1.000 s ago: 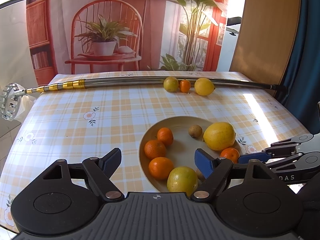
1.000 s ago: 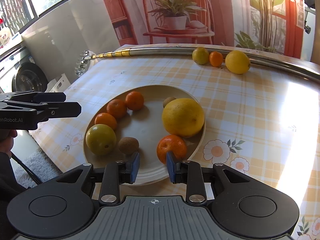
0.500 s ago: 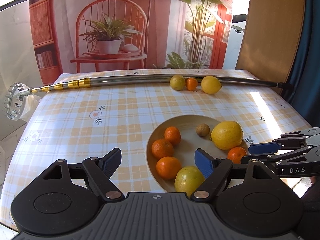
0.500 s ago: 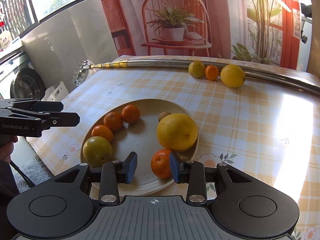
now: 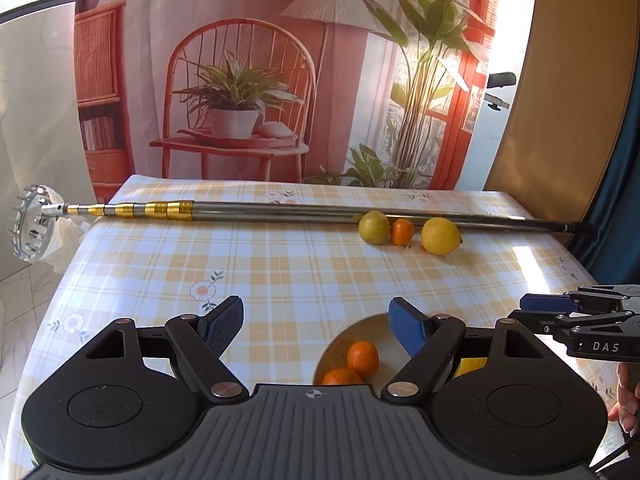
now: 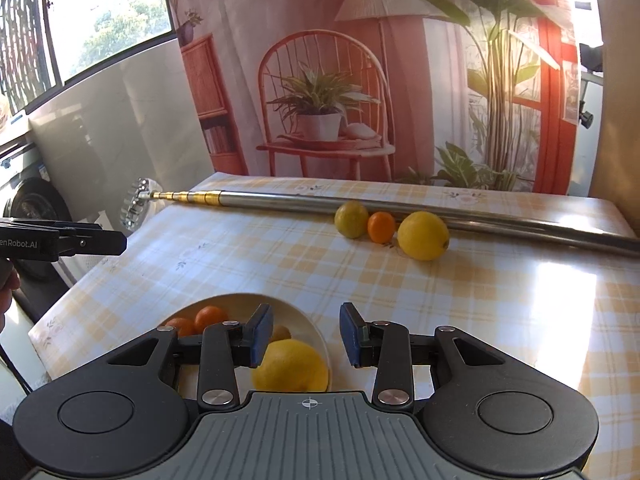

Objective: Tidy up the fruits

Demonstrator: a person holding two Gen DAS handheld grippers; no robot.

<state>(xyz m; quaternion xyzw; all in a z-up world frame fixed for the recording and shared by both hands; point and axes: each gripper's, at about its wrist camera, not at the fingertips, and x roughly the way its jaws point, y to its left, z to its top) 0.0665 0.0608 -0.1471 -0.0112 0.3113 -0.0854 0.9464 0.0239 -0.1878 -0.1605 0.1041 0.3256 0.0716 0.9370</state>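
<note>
Table (image 5: 304,272) under a yellow-and-white checked cloth with small flower prints, set before a printed backdrop (image 6: 328,80) of a red chair, potted plant and lamp. Left gripper (image 5: 316,320): jaws spread wide, blue pads facing, nothing between them, held above the near part of the table. Right gripper (image 6: 306,334): jaws parted, narrower than the left's, nothing held, poised over the far rim of the plate. Plate (image 6: 308,320), cream, round, near edge of table, largely hidden behind both grippers; on it, as far as visible: two oranges (image 6: 211,316) side by side at its left, one large yellow citrus (image 6: 290,366) at its right, one small brown fruit (image 6: 280,333) just behind that citrus. Off the plate, far side of the table, three fruits in a row, close together: yellow-green citrus (image 6: 351,219), small orange (image 6: 381,227), lemon (image 6: 423,235), all lying against a long telescopic metal pole (image 6: 440,212) with gold bands and a toothed head (image 5: 34,222) overhanging the table's left edge.
</note>
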